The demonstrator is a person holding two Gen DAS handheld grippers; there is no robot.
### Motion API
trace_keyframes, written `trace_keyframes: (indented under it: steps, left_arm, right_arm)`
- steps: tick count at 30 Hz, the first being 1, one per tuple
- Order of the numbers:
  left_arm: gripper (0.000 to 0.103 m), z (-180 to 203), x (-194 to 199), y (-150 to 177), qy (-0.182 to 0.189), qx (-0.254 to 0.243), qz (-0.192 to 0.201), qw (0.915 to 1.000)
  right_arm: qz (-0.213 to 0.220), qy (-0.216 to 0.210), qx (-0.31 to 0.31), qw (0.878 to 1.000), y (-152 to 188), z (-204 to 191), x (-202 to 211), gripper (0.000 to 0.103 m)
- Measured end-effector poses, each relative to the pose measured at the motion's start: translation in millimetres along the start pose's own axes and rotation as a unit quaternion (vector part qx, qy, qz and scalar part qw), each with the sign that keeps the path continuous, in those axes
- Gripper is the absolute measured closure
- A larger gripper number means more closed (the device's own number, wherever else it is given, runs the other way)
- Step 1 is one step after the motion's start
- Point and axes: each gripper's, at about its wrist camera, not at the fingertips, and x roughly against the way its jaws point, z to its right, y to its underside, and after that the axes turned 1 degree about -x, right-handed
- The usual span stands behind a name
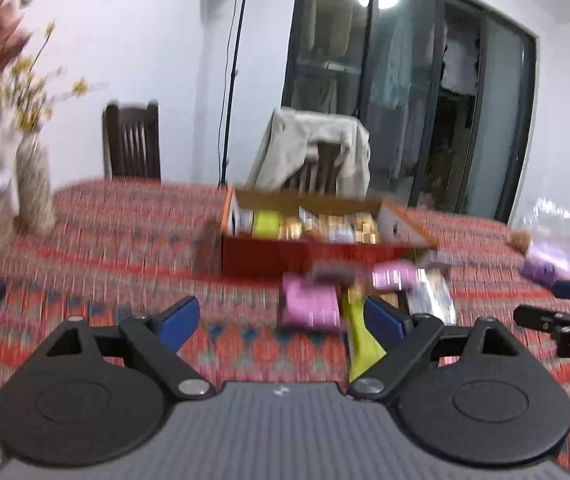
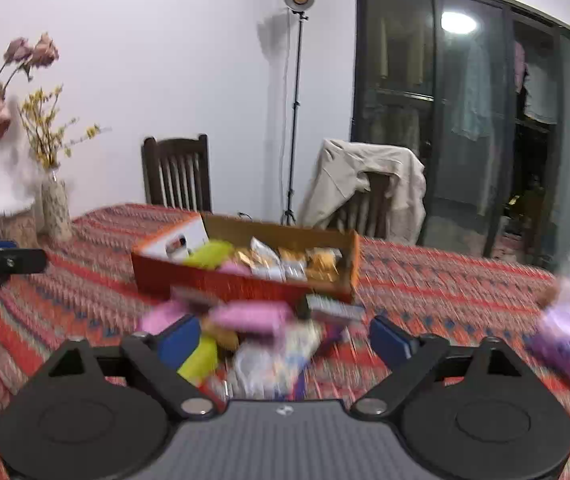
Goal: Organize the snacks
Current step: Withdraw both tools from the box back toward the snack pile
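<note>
An open cardboard box (image 1: 277, 260) (image 2: 221, 282) with orange-red walls stands mid-table and holds several snack packs. Loose snacks lie in front of it: a pink pack (image 1: 311, 306) (image 2: 251, 316), a yellow-green pack (image 1: 363, 340) (image 2: 199, 356) and a silvery pack (image 1: 433, 296) (image 2: 335, 308). My left gripper (image 1: 281, 316) is open over the patterned cloth just left of this pile, and its pads touch nothing. My right gripper (image 2: 285, 336) is open above the near side of the pile, also without contact. Each gripper shows at the edge of the other's view. Both views are blurred.
A red patterned tablecloth (image 1: 125, 240) covers the table. Vases with flowers (image 1: 35, 184) (image 2: 55, 208) stand at the left. A clear bag of purple packs (image 1: 545, 256) (image 2: 569, 340) lies at the right. Two dark chairs, one draped with a beige jacket (image 1: 313, 148), and a lamp stand (image 2: 295, 120) are behind.
</note>
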Motion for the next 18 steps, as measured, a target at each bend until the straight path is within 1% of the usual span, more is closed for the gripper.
trace_keyframes:
  steps: [2,4,7,10,14,18]
  left_arm:
    - [0.012,1,6,20,-0.002,-0.002,-0.020,0.9998]
    - [0.012,1,12,38,-0.005,-0.010,-0.036,0.9993]
    - [0.012,-6,11,59,-0.009,0.002,-0.064,0.9979]
    - [0.012,-10,12,68,-0.017,0.004,-0.074,0.9971]
    - [0.012,-10,13,65,-0.017,0.003,-0.072,0.9972]
    - [0.012,-8,7,61,-0.017,0.000,-0.075,0.9971]
  right_arm:
    - [-0.024,0.018,-0.001,1.000,29,-1,6,0.009]
    - [-0.045,0.025,-0.012,0.999,51,-1,10,0.009]
    - [-0.065,0.019,-0.040,0.997,73,0,14,0.009]
    - [-0.070,0.015,-0.041,0.997,82,-3,15,0.009]
    - [-0.071,0.020,-0.025,0.997,85,-7,12,0.009]
    - [-0.069,0.017,-0.029,0.997,83,-7,10,0.009]
